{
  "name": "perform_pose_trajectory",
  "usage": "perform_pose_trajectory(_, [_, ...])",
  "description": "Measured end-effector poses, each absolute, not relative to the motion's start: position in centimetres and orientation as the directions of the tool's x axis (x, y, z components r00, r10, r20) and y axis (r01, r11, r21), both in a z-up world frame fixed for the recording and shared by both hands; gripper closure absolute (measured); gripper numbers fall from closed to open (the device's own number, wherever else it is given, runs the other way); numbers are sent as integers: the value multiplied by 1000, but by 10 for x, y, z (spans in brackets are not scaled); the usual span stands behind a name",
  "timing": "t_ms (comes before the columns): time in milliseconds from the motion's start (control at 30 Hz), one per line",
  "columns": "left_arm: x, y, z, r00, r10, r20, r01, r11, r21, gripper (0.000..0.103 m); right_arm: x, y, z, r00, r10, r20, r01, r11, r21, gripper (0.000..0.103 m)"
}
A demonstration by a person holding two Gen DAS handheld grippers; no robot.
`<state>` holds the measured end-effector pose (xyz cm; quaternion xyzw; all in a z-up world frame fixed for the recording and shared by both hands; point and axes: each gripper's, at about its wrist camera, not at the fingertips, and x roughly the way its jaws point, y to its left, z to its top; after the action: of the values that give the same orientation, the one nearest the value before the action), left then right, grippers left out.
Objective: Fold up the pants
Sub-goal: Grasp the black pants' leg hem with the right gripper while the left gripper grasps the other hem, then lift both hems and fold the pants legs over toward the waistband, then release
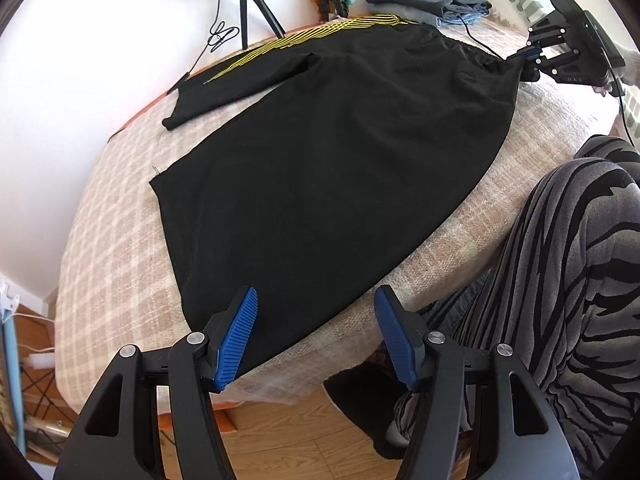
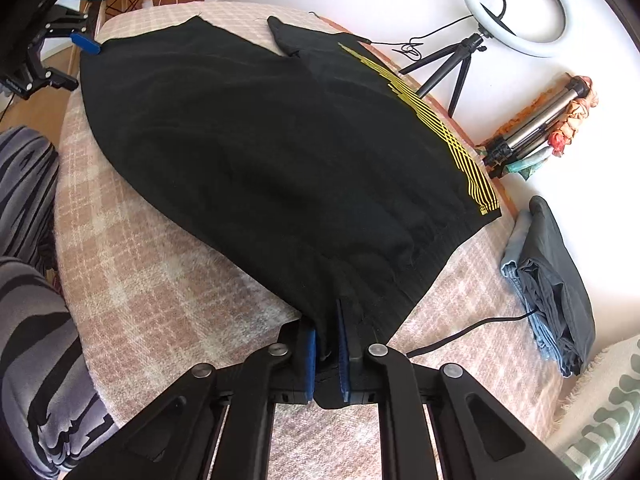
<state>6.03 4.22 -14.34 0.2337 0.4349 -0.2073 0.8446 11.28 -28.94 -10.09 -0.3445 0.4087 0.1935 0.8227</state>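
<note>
Black pants (image 1: pixel 320 160) lie spread across the bed (image 1: pixel 120 200), covering most of its plaid blanket (image 2: pixel 160 260), the yellow-striped leg along the far edge by the wall. The right gripper (image 2: pixel 328 344) pinches the waistband corner near the bed's front edge, its blue pads closed tight on the cloth; the fabric between them hides the fingertips. The left gripper (image 1: pixel 316 336) hovers with fingers apart over the hem at the front edge, gripping nothing. Whether a pad touches the cloth is hard to tell. A folded pile (image 2: pixel 552 280) sits by the far corner. A striped sleeve or leg (image 1: pixel 560 280) is cut off at the frame.
</note>
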Motion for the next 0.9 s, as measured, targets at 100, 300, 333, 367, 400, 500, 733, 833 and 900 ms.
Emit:
perform_pose_trajectory(100, [64, 45, -144, 532, -149, -833, 542, 816, 200, 41, 123, -293, -87, 598, 60, -799, -577, 725, -377, 99])
perform_pose_trajectory(300, [65, 42, -146, 556, -129, -821, 555, 793, 251, 75, 127, -292, -71, 630, 49, -775, -553, 729, -403, 99])
perform_pose_trajectory(333, [66, 42, -147, 560, -118, -820, 553, 790, 264, 81, 128, -292, -71, 630, 48, -775, -551, 732, -402, 99])
perform_pose_trajectory(367, [68, 42, -148, 564, -111, -818, 548, 791, 271, 90, 128, -291, -70, 631, 48, -775, -548, 734, -401, 99])
perform_pose_trajectory(400, [70, 42, -148, 562, -111, -819, 545, 795, 266, 94, 127, -292, -70, 632, 48, -774, -545, 737, -399, 99])
perform_pose_trajectory(500, [74, 44, -146, 586, -109, -803, 522, 809, 271, 100, 123, -291, -71, 634, 44, -772, -536, 744, -398, 99])
perform_pose_trajectory(733, [85, 56, -111, 699, -119, -705, 403, 880, 252, 102, 118, -294, -63, 660, 47, -750, -507, 764, -399, 99])
perform_pose_trajectory(833, [96, 60, -95, 739, -113, -665, 363, 897, 251, 102, 120, -296, -54, 675, 53, -736, -492, 775, -395, 99])
perform_pose_trajectory(900, [104, 63, -86, 756, -119, -643, 346, 907, 239, 102, 122, -296, -50, 685, 53, -727, -484, 779, -399, 100])
